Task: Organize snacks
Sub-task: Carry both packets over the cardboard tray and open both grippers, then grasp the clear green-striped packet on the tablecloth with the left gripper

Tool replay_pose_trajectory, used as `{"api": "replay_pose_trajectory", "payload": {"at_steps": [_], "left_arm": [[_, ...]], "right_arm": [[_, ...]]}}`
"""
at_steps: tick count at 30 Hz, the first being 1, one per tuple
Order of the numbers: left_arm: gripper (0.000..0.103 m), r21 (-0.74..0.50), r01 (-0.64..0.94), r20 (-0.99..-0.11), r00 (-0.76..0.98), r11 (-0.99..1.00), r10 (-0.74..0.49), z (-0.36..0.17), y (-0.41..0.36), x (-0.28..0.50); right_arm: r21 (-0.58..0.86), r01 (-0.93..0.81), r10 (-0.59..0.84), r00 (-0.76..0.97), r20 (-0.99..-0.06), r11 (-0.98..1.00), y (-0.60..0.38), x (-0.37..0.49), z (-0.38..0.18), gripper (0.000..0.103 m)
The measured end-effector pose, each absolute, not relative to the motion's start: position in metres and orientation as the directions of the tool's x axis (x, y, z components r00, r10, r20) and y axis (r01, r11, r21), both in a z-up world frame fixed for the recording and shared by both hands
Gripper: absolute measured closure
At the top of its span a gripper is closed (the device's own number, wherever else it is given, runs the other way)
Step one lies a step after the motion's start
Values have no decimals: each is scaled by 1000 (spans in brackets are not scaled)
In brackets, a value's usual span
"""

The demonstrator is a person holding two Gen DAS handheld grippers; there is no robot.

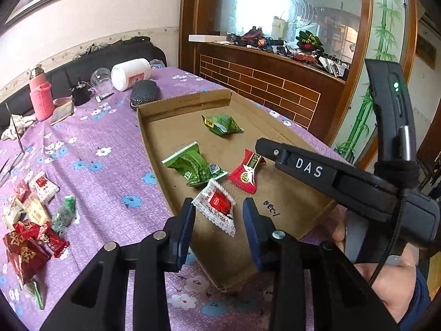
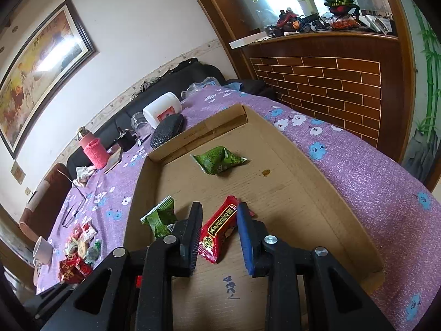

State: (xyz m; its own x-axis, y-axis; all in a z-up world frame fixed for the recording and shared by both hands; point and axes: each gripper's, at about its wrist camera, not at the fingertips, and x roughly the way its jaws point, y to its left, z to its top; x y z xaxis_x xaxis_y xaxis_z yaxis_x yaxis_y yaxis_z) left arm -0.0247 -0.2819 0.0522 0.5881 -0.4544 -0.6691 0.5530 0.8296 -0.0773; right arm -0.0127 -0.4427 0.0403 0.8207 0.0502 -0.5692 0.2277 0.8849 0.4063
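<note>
4 snacks lie in the cardboard tray, 2 green.

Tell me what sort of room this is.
Probably a home living or dining room: a table under a purple floral cloth, a dark sofa along the wall, a framed painting above it.
</note>
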Motion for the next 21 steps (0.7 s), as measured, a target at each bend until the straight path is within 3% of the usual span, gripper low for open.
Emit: {"api": "replay_pose_trajectory", "payload": {"at_steps": [14, 21], "left_arm": [[66, -53, 528, -635, 637, 847, -437, 71, -265, -35], [66, -42, 491, -641, 655, 870, -401, 78, -244, -35]], "right_arm": [[364, 235, 5, 835, -550, 901, -439, -19, 47, 71], [355, 192, 10, 868, -496, 915, -432, -27, 56, 71]]}}
